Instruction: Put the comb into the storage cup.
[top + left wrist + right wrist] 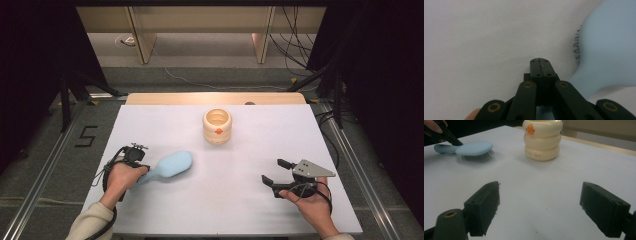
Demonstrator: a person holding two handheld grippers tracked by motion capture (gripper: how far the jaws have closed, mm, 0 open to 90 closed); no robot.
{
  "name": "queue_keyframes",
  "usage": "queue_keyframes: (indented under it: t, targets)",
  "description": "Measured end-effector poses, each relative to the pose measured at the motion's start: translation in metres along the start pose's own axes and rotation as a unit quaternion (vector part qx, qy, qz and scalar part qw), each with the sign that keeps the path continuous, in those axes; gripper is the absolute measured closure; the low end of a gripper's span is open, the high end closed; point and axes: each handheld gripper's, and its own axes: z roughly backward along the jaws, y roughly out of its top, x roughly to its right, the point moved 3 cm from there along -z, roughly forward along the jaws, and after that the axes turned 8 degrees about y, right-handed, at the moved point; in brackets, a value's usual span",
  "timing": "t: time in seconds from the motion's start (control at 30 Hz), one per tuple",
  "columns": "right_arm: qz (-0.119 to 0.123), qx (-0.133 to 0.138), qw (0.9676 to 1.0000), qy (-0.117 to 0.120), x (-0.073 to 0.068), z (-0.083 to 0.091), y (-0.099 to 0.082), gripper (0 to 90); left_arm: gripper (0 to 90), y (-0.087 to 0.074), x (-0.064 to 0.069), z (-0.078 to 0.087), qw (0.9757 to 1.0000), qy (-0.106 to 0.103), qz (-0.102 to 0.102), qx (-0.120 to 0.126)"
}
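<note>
A light blue hairbrush [172,165] lies bristles down on the white table top [225,210], left of the middle. My left gripper [146,172] is shut, its pads pressed flat together [541,66] with nothing between them. Its tip rests at the neck of the hairbrush [609,50], and the handle runs under the jaws. My right gripper [272,170] sits low over the table at the right, wide open with only bare table between its fingers [539,205]. A cream ribbed cup [217,126] with an orange mark stands upright at the back middle.
From the right gripper view the hairbrush [474,148] lies far left and the cup [542,140] straight ahead. Beyond the table's wooden far edge [215,97] are floor cables and wooden legs. Metal rails [350,160] run along both sides.
</note>
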Motion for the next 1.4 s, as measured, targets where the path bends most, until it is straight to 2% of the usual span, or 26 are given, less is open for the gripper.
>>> queue_keyframes:
  t: [0.23,0.3,0.57,0.87,1.3,1.4]
  targets:
    - [0.000,0.000,1.0000,0.000,0.000,0.000,0.000,17.2,89.9,-0.003,0.005,0.003,1.0000,-0.004,-0.006,-0.007]
    - [-0.001,0.001,1.0000,-0.001,0.000,0.000,0.000,17.2,89.9,-0.006,0.008,0.005,0.9998,-0.008,-0.015,-0.010]
    - [0.000,0.002,1.0000,0.000,0.000,0.001,0.000,17.2,89.9,-0.011,0.014,0.009,0.9995,-0.012,-0.026,-0.014]
    - [-0.001,0.001,1.0000,0.000,0.000,0.001,0.000,17.2,89.9,-0.012,0.016,0.009,0.9994,-0.013,-0.029,-0.015]
    - [-0.001,0.002,1.0000,0.000,0.000,0.001,0.000,17.2,89.8,-0.013,0.015,0.011,0.9993,-0.024,-0.022,-0.017]
    - [-0.002,0.004,1.0000,0.000,0.000,0.002,0.001,17.2,88.1,-0.011,0.009,0.016,0.9996,-0.023,-0.013,-0.007]
